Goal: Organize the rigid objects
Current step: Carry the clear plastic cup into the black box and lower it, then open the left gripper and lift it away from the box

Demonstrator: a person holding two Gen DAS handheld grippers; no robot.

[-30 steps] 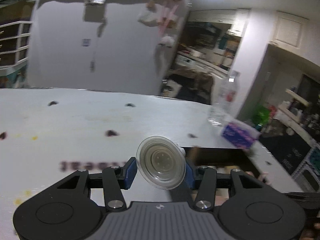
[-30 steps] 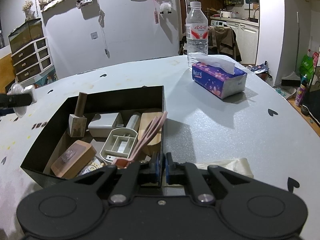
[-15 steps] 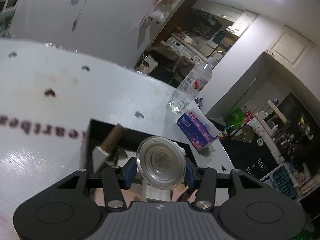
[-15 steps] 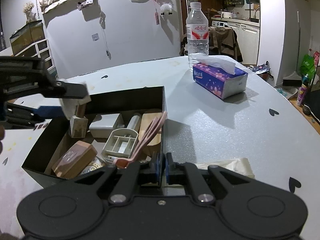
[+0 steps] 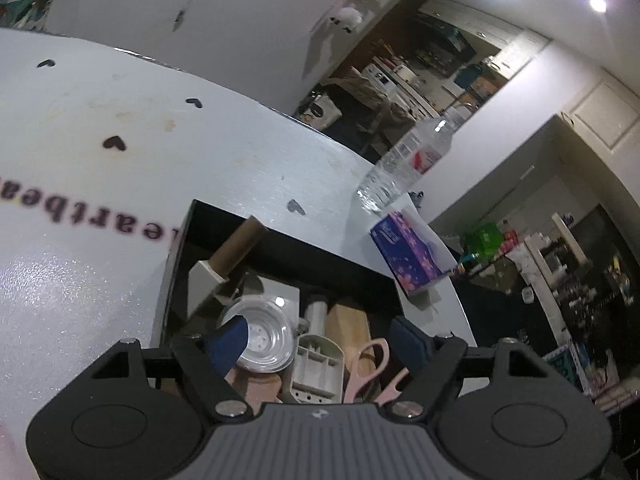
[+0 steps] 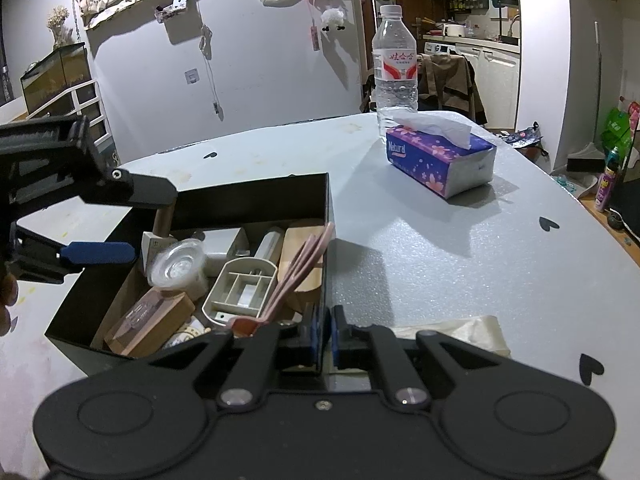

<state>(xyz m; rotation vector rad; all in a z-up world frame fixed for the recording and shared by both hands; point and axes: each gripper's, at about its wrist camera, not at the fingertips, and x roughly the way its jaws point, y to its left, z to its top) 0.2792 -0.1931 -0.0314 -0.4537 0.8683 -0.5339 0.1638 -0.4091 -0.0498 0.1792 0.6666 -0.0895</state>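
Hovering over the near left part of the black box, the left gripper has its jaws spread wide with nothing between them. Just beyond its left blue pad, and partly hidden by that pad, the clear round cup lies inside the box, free of both fingers, resting on the items beneath it. Ahead of the cup a grey block with a brown cylinder leans toward the box's far left corner. Between the two fingers, further down in the box, sit a grey compartment tray and, right of it, pink scissors lying over a pale wooden board. Beyond the box to the right stand a purple tissue box and a water bottle on the pale table.

The right gripper is pinched shut on the near wall of the black box at its right corner, one pad inside and one outside. From there the cup sits ahead and to the left, beside the tray, with a brown block nearer along the left. The left gripper reaches in from the left above the box, fingers apart.
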